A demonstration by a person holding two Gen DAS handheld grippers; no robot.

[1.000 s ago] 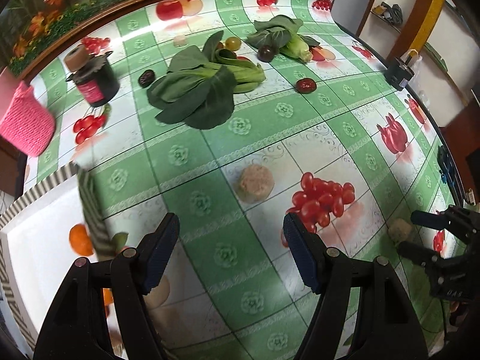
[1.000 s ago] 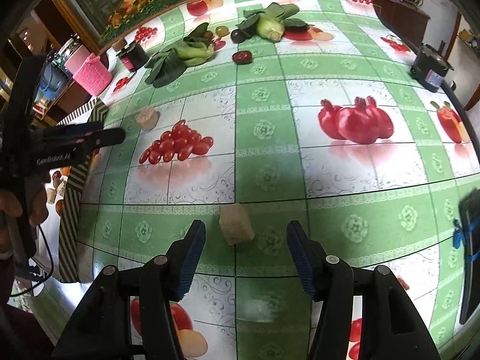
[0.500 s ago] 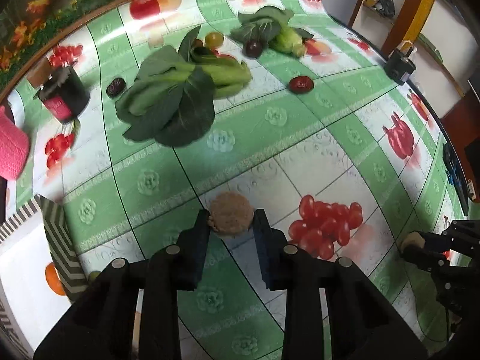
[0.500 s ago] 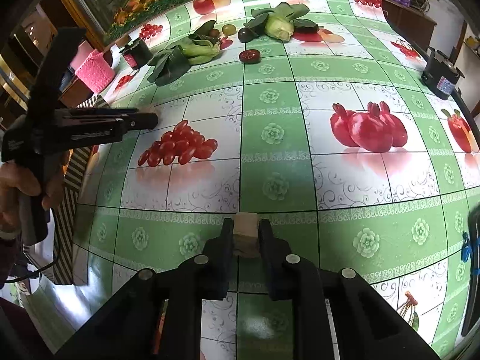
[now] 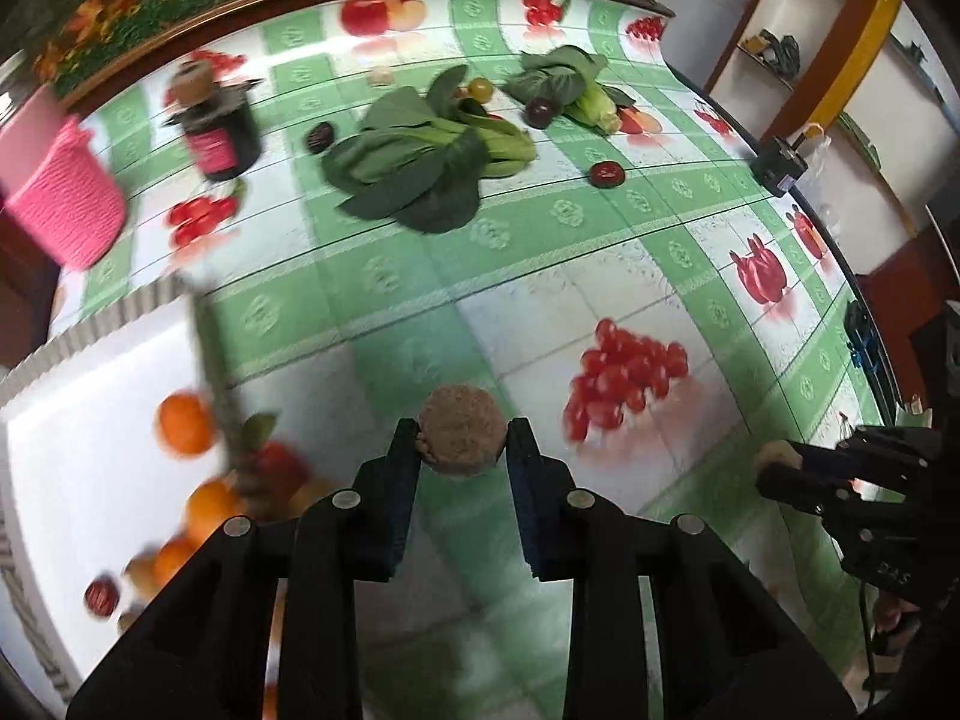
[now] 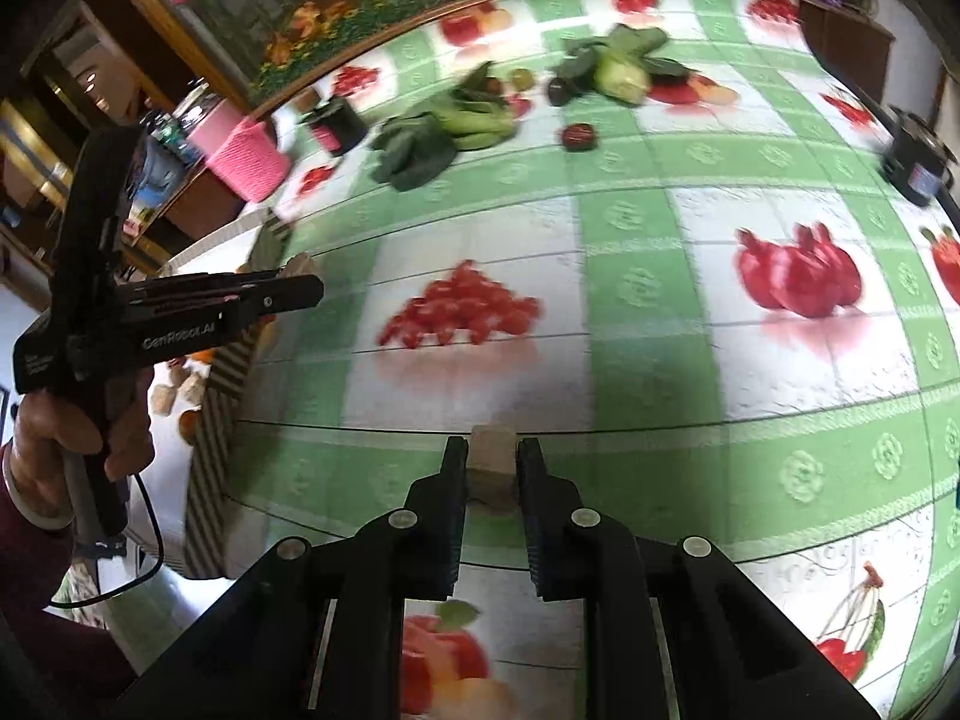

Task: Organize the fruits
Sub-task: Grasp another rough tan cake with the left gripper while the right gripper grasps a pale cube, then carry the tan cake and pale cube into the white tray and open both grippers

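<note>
My left gripper [image 5: 461,441] is shut on a round brown rough fruit [image 5: 461,435], held above the table near a white box [image 5: 90,396] with striped walls that holds oranges [image 5: 183,417] and other fruit. My right gripper [image 6: 492,462] is shut on a small tan lumpy fruit [image 6: 492,465], lifted over the fruit-print tablecloth [image 6: 642,228]. The right gripper also shows at the right of the left wrist view [image 5: 774,468]. The left gripper shows at the left of the right wrist view [image 6: 300,288]. A dark red fruit [image 5: 606,173] and two dark plums [image 5: 539,113] [image 5: 319,137] lie far back.
Bok choy [image 5: 420,168], a leafy corn cob [image 5: 591,99] and a green grape [image 5: 480,87] lie at the back. A dark jar [image 5: 219,129] and a pink knitted basket [image 5: 57,204] stand back left. A black device [image 6: 915,165] sits at the right edge.
Both grippers closed on their fruits and lifted them off the table. The left gripper has swung left toward the white box; the view is blurred by motion.
</note>
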